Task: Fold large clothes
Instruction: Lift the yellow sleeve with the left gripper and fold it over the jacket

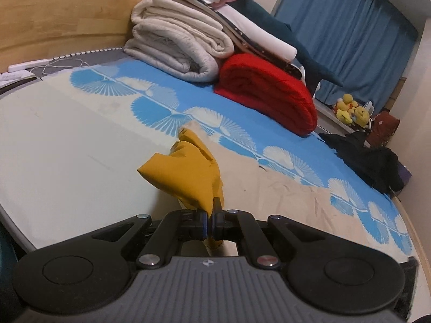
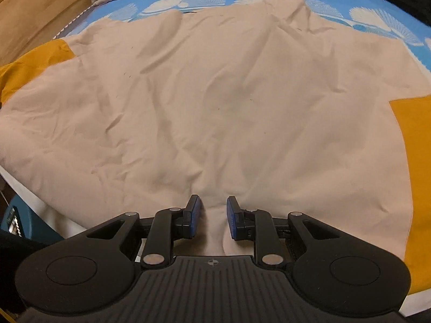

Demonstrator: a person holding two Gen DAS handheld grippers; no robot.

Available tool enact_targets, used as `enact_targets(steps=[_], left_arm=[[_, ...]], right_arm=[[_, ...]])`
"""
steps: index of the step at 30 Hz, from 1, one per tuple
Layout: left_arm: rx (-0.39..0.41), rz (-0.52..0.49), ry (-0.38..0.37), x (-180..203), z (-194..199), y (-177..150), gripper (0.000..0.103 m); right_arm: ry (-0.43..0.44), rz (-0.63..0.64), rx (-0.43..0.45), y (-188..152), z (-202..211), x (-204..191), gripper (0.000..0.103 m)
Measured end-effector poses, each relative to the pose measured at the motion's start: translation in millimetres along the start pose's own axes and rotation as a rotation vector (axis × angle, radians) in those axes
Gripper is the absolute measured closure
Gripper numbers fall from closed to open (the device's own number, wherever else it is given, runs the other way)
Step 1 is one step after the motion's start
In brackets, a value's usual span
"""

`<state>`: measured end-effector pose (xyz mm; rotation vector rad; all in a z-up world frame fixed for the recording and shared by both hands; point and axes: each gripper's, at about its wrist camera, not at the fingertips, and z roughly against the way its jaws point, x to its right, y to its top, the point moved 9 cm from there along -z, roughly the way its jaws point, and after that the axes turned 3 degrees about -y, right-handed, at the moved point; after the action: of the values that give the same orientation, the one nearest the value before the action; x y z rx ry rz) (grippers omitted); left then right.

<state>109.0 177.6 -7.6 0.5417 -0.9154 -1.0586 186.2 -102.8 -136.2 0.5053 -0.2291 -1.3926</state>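
**Left clamped on yellow cuff, right spread over beige body**

We see the left gripper [image 1: 210,224] only in the left wrist view: jaws clenched on the mustard-yellow sleeve [image 1: 188,175], which bunches up off the bed [image 1: 67,140].

Same view gives us the background: cream quilt [image 1: 175,45], red blanket [image 1: 269,94], blue curtain [image 1: 344,32], yellow plush toys [image 1: 350,110].

Right wrist view shows what the left cannot: the beige garment [image 2: 215,94] lying wrinkled and spread across the bed, yellow panels at both edges. Right gripper [image 2: 214,218] has jaws released, fabric between the pads, not pinched.
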Motion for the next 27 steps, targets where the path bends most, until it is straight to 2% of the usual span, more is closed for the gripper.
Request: enact_targets(steps=[2,5,8,11,13,15,18,20,23,27], left_arm=[[-0.008,0.019,0.009,-1,-2,-2,0.1],[-0.005,0.03,0.011,3,-2,-1,0.1],[0.014,0.009,-0.004,15,-1,3,0.1],[0.028,-0.022,-0.018,33,0,4,0.1],[0.036,-0.052,-0.028,48,0,4,0.1],[0.041,-0.092,-0.041,66,1,3,0.101],[0.043,-0.138,-0.073,101,1,4,0.101],[0.038,-0.163,-0.101,129,0,2,0.101],[0.024,-0.213,-0.147,184,-1,-7,0.101],[-0.013,-0.29,-0.241,272,-5,-35,0.101]], right_arm=[[0.016,-0.026,0.022,1,8,0,0.081],[0.002,0.005,0.163,13,46,10,0.081],[-0.026,0.068,0.391,32,106,28,0.081],[-0.048,0.096,0.614,48,176,70,0.08],[-0.103,0.102,0.721,55,213,110,0.08],[-0.245,0.146,0.81,58,241,155,0.08],[-0.327,0.103,0.843,48,261,220,0.08],[-0.329,0.008,0.804,34,261,261,0.08],[-0.323,-0.07,0.794,20,266,292,0.08],[-0.303,-0.076,0.779,9,269,307,0.08]])
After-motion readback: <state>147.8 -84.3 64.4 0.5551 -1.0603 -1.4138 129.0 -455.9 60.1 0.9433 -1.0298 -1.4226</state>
